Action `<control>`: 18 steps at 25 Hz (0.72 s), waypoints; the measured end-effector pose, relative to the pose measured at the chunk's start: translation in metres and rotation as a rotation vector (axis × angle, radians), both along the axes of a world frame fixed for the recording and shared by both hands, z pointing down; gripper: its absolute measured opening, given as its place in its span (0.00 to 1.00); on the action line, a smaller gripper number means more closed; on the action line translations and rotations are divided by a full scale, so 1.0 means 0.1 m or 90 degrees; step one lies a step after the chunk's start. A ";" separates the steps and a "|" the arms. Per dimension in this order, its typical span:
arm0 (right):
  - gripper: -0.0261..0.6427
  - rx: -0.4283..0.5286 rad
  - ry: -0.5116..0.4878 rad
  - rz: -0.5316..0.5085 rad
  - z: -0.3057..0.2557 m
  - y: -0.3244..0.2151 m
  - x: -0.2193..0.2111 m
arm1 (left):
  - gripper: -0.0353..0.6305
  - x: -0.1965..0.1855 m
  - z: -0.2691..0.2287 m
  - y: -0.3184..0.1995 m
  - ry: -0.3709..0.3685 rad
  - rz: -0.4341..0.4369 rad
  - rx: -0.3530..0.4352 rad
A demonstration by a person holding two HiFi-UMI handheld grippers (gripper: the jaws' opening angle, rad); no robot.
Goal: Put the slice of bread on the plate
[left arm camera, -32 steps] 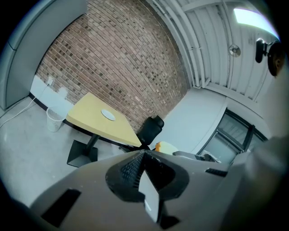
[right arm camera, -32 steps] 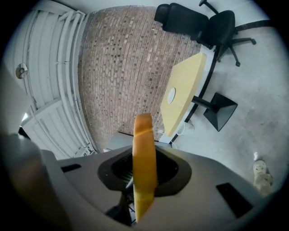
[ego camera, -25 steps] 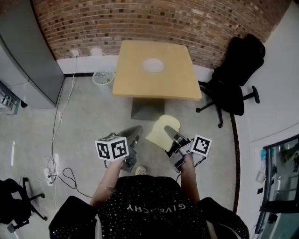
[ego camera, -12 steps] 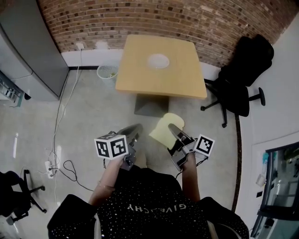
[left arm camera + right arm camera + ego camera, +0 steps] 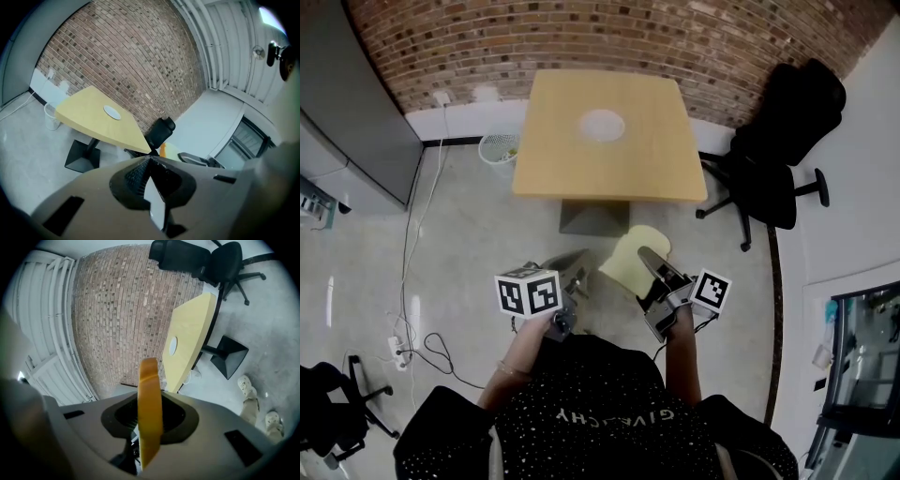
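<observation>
Bread slice rides clamped in the right gripper, left gripper closed empty; a steady grip matters approaching the plate on the desk.

left tongs and right tongs edged nearer the table (slice of bread riding along), table now larger

We see an office-like room, brick wall, square wooden table, black swivel chair, wire wastebasket, grey cabinet, concrete floor.
</observation>
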State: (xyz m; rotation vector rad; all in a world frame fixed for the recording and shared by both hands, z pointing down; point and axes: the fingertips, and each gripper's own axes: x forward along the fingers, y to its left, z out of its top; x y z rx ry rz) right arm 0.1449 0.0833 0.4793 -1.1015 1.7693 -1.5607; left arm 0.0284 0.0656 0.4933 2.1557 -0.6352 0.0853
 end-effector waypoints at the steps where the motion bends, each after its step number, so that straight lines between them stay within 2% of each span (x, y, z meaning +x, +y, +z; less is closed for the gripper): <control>1: 0.18 -0.003 -0.002 0.001 0.01 -0.08 0.04 | 0.07 0.04 0.00 -0.10 0.003 -0.001 -0.002; 5: 0.18 -0.017 -0.020 0.013 0.04 -0.36 0.21 | 0.07 0.18 -0.05 -0.47 0.012 -0.004 -0.002; 12: 0.18 -0.037 -0.023 0.042 0.09 -0.93 0.45 | 0.07 0.41 0.02 -1.14 0.000 0.022 -0.023; 18: 0.18 -0.030 -0.015 0.062 -0.08 -1.65 0.77 | 0.07 0.73 -0.11 -1.89 -0.008 0.045 -0.006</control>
